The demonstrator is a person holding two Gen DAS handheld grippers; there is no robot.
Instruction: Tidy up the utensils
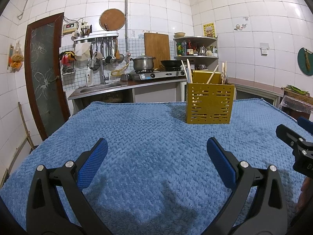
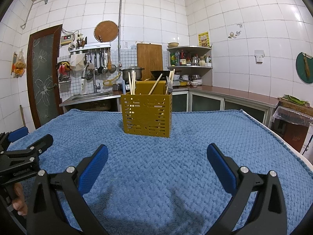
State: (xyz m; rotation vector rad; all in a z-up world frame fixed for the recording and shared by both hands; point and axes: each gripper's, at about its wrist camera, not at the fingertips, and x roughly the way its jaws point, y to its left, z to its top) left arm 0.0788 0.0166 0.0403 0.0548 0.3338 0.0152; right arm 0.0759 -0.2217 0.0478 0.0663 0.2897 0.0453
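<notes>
A yellow holder [image 2: 147,115] with chopsticks [image 2: 132,83] and a fork [image 2: 169,87] stands on the blue-covered tabletop [image 2: 176,166]. Nearer than the holder, the left gripper [image 1: 156,152] and right gripper [image 2: 157,154] hover, fingers spread, empty.

Your two wrist views are evenly lit by indoor light from above. Glare spots shine on the white wall tiles [image 1: 297,13] at about two o'clock in both pictures. Soft dark shadows fall on the blue blanket [image 2: 156,156] toward six o'clock, beneath the fingers. Fisheye distortion bends the walls outward, and black vignetting fills the corners. Focus is sharp at center, slightly soft toward the edges.
</notes>
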